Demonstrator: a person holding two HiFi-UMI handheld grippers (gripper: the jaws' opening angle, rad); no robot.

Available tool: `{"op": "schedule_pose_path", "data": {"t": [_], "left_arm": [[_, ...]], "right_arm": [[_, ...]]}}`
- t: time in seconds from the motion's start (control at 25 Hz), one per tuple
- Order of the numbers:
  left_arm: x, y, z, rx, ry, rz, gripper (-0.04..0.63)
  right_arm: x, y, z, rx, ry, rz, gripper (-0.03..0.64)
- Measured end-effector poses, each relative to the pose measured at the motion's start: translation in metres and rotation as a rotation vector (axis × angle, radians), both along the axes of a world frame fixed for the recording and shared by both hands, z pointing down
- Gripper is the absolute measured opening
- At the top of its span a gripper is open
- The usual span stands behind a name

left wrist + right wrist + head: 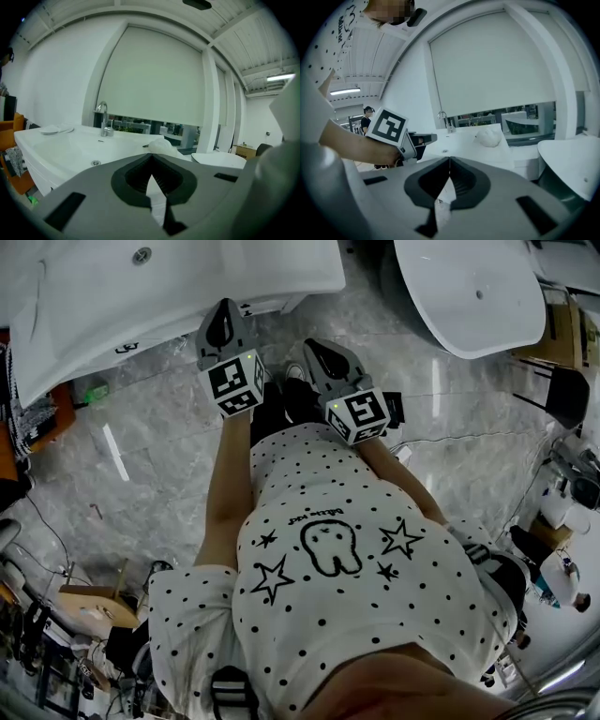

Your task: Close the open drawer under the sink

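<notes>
I've got both tools held out in front of me over the grey stone floor [141, 456]. The left hand-held gripper [225, 309] has its jaws pressed together, tips meeting with nothing between them. The right hand-held gripper [315, 346] is pressed together and empty too. It sits just beside the left one and a little nearer my body.

The white sink [187, 277] fills the far left. Its drain [142, 255] is near the far edge, and the tap [103, 119] stands at the back edge. A white lump [488, 137] (cloth, perhaps) rests near the sink's right edge.

The drawer [272, 306] is tucked under the sink's near edge. Only a narrow white strip of its front shows past the rim, right by the left tips. I can't tell whether it sits flush. A second white basin [469, 296] stands well apart to the right.
</notes>
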State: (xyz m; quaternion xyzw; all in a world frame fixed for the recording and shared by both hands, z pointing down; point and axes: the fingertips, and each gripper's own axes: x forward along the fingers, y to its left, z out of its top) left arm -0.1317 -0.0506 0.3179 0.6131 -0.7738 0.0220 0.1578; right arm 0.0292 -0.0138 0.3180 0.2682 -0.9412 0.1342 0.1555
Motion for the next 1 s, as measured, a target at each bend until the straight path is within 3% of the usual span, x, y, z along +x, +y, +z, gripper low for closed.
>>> {"op": "schedule_pose_path", "data": {"t": [0.64,1.0], "left_arm": [[0.034,0.014,-0.084,0.151,-0.066,0.149,0.005],[0.048,0.040,-0.080,0.135,-0.046,0.180,0.005]], "right_arm": [[-0.012,-0.020,-0.019,0.068,-0.071,-0.080,0.015],[-0.027,-0.051,-0.023,0.136,-0.108,-0.076,0.015]]}}
